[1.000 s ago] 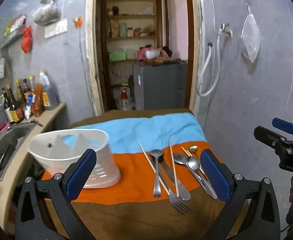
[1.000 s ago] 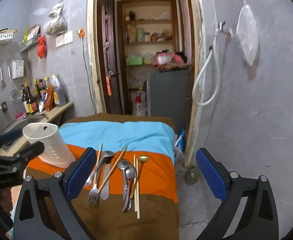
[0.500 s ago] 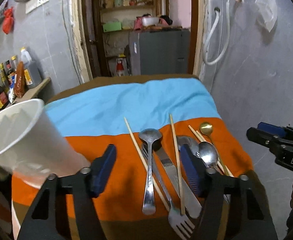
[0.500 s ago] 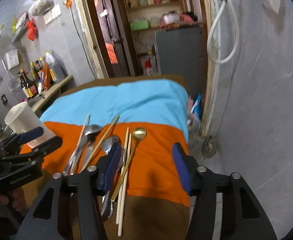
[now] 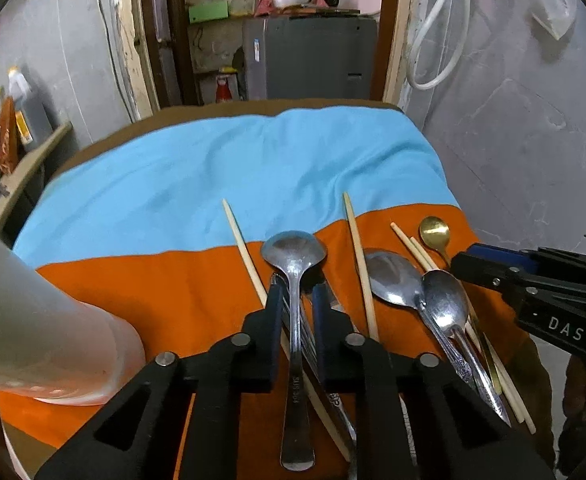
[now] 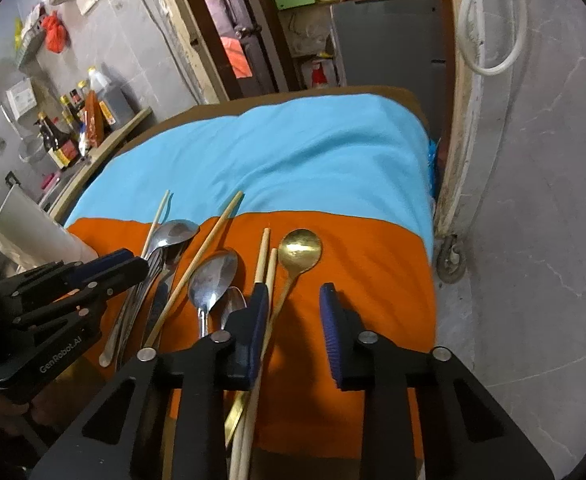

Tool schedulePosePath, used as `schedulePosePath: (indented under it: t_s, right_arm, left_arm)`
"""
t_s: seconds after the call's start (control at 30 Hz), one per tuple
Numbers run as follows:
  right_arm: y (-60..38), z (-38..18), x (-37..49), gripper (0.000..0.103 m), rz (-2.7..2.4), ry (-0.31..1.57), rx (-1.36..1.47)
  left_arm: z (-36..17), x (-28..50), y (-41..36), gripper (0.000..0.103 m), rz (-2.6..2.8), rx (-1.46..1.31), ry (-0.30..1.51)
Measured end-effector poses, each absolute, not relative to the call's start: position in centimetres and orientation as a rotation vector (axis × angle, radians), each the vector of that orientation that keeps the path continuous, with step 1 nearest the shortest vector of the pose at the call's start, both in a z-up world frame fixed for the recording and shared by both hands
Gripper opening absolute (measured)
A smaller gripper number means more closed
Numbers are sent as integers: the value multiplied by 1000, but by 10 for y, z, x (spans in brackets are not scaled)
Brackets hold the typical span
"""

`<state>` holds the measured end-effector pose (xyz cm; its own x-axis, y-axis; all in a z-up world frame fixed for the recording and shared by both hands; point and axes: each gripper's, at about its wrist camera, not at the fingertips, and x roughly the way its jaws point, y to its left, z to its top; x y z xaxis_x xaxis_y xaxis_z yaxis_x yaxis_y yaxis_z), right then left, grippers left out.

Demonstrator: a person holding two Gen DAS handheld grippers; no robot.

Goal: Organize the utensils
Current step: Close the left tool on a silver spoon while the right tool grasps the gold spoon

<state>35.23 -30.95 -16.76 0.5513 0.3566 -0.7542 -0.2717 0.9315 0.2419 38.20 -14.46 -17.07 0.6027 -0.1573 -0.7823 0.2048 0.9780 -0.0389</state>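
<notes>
Utensils lie on the orange cloth (image 5: 153, 288). My left gripper (image 5: 297, 292) is low over a steel spoon (image 5: 293, 252); its jaws are closing, with the spoon's neck and the fork tines under it between them and a thin gap on each side. My right gripper (image 6: 293, 300) is also closing. The handle of the gold spoon (image 6: 300, 248) lies between its fingers, close to the left one, untouched. A pair of chopsticks (image 6: 262, 256) runs under that left finger (image 6: 257, 320). Two more steel spoons (image 5: 397, 276) and single chopsticks (image 5: 357, 248) lie between the grippers.
A white utensil holder (image 5: 33, 320) stands at the left on the cloth. The blue cloth (image 5: 233, 168) covers the far half of the table. A grey wall (image 6: 533, 200) is close on the right. A counter with bottles (image 6: 65, 140) is at the left.
Both grippers came down and forward onto the utensils. Their jaws went from wide open to narrow, the left around the steel spoon, the right around the gold spoon's handle.
</notes>
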Motion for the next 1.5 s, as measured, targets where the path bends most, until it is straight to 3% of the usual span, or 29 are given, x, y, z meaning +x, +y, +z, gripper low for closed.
schedulePosePath:
  t_s: [0.87, 1.5]
  right_arm:
    - [-300, -175, 362, 5, 317, 1018, 187]
    - [-286, -177, 374, 5, 295, 1076, 29]
  left_arm:
    - [-170, 406, -126, 3, -306, -136, 1018]
    - [-175, 418, -129, 3, -316, -136, 1090]
